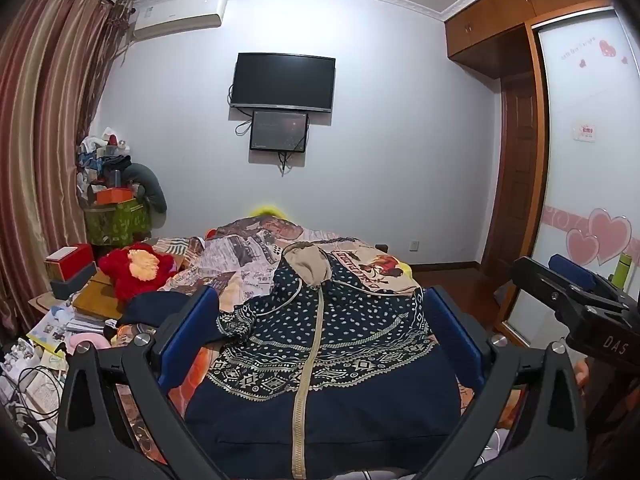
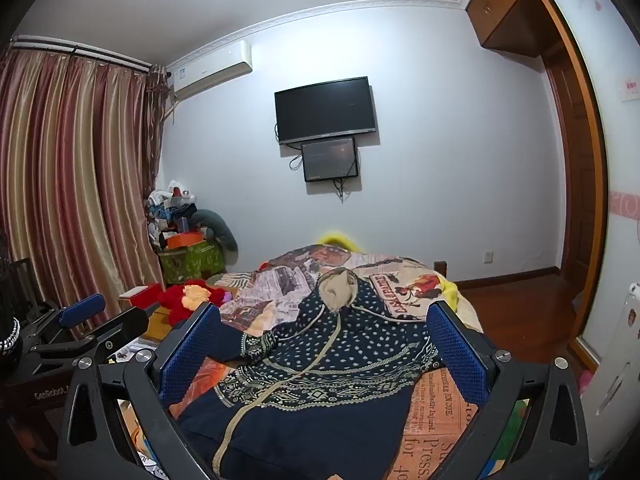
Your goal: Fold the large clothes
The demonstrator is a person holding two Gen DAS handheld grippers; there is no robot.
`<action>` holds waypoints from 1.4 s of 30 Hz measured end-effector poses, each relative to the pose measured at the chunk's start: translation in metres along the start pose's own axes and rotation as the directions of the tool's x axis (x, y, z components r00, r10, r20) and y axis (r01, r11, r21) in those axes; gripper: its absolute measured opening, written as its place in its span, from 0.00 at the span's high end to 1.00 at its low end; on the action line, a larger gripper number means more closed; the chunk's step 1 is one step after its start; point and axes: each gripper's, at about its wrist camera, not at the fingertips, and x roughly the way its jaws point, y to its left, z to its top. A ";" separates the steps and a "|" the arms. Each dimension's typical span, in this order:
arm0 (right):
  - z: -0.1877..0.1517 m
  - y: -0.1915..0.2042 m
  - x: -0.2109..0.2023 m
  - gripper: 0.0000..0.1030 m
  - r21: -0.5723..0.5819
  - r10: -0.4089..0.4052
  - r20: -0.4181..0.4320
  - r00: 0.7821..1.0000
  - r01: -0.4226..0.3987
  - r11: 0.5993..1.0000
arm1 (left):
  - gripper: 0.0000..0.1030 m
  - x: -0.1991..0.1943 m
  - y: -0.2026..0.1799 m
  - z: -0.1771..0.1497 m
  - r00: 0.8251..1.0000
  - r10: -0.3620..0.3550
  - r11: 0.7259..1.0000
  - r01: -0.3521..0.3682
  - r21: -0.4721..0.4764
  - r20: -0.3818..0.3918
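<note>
A navy zip hoodie (image 1: 320, 344) with a beige pattern, beige hood lining and drawstrings lies flat on the bed, hood away from me; it also shows in the right wrist view (image 2: 320, 376). One sleeve (image 1: 236, 322) is folded in at the left. My left gripper (image 1: 320, 312) is open and empty, held above the hoodie's lower half. My right gripper (image 2: 324, 328) is open and empty, above the hoodie too. The right gripper also shows at the right edge of the left wrist view (image 1: 576, 280); the left gripper shows at the left in the right wrist view (image 2: 92, 320).
The bed has a newspaper-print cover (image 1: 256, 248). A red plush toy (image 1: 136, 268), boxes, books and cables crowd the left side. A pile of things stands in the corner by the curtain (image 1: 40, 140). A TV (image 1: 282, 82) hangs on the far wall. A wardrobe (image 1: 588, 160) stands at the right.
</note>
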 end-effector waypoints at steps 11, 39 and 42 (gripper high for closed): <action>0.000 0.000 0.000 0.00 0.000 0.000 0.000 1.000 0.000 1.000 | 0.00 0.002 0.002 0.004 1.000 -0.003 1.000 0.003 0.006 0.001; -0.003 0.003 0.005 0.00 -0.001 -0.001 -0.006 1.000 0.001 1.000 | 0.00 -0.005 0.000 0.004 1.000 0.000 1.000 0.000 0.006 0.000; -0.009 -0.008 0.014 0.00 0.000 -0.002 -0.014 1.000 0.002 1.000 | 0.00 0.007 0.003 0.004 1.000 0.004 1.000 -0.004 0.003 -0.009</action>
